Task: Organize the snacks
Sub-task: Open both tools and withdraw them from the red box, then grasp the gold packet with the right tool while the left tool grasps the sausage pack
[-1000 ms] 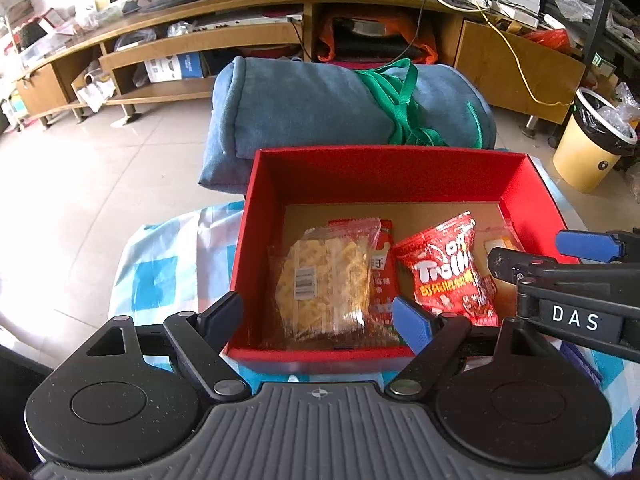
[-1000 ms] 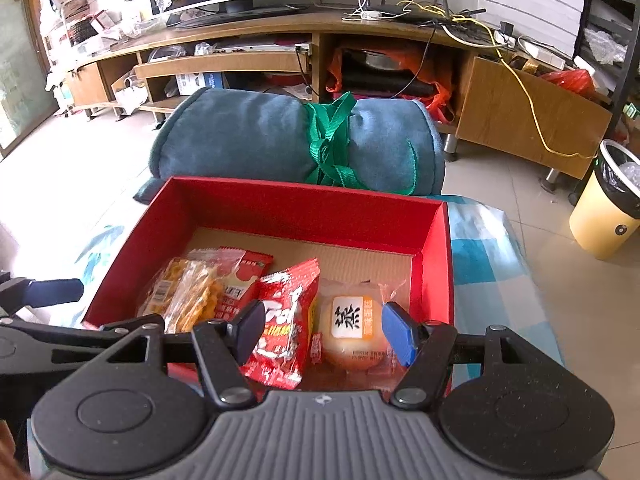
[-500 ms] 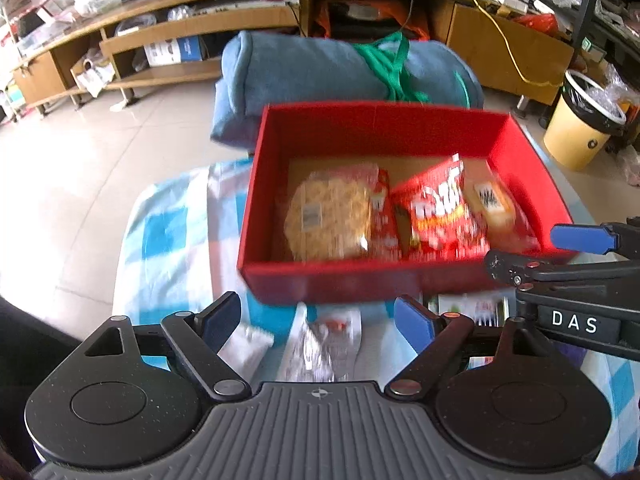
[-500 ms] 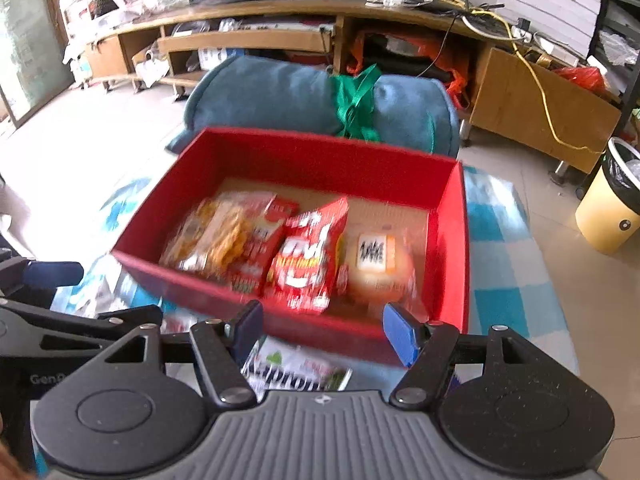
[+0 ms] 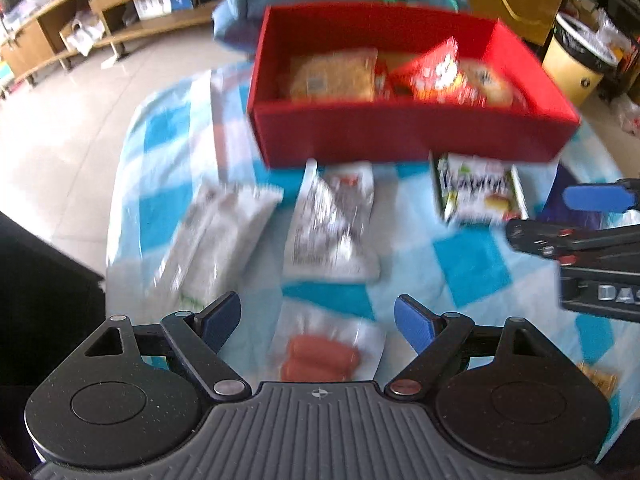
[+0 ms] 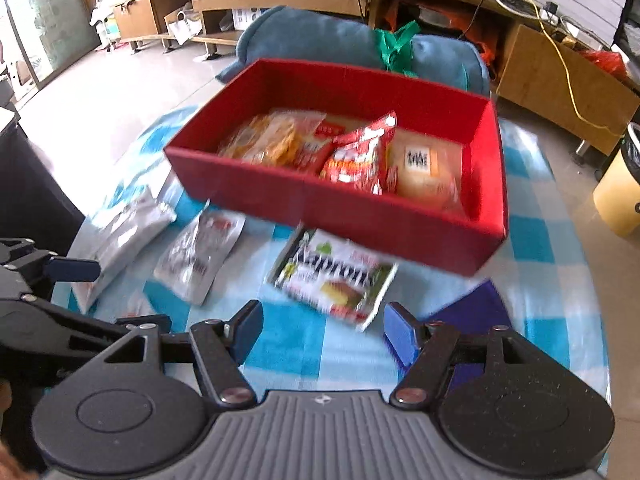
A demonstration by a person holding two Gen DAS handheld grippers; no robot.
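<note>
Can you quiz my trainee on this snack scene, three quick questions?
1. True or false: the red box is empty.
2. Which packet lies nearest the left gripper: A) sausage packet, B) green-and-white packet?
3. Fill in: both grippers, including the right gripper, hold ____.

Key: 1 false, it holds several snack packets. 2 A. 3 nothing; both stand open over the checked cloth.

Open left claw (image 5: 318, 318) above (blurred, probably) sausage packet (image 5: 322, 354)
</note>
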